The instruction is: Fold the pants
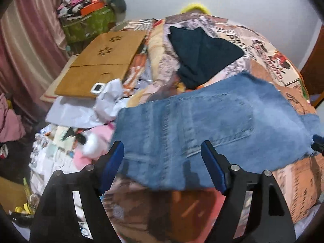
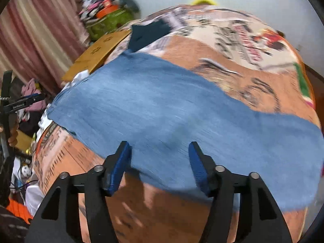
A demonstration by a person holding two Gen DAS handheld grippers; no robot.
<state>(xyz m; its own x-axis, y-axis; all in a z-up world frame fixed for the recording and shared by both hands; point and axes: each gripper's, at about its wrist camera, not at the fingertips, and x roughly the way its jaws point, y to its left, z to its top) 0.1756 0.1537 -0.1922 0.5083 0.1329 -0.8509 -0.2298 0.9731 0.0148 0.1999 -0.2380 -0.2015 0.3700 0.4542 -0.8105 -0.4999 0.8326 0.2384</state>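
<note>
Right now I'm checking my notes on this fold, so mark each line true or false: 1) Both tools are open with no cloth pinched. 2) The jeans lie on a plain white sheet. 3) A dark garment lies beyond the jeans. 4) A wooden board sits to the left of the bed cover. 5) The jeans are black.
1) True: the left tool and right tool stand open, pads off the cloth.
2) False: the jeans lie on a printed orange bed cover.
3) True: the dark garment lies past them.
4) True: the wooden board is there.
5) False: they are blue denim.
</note>
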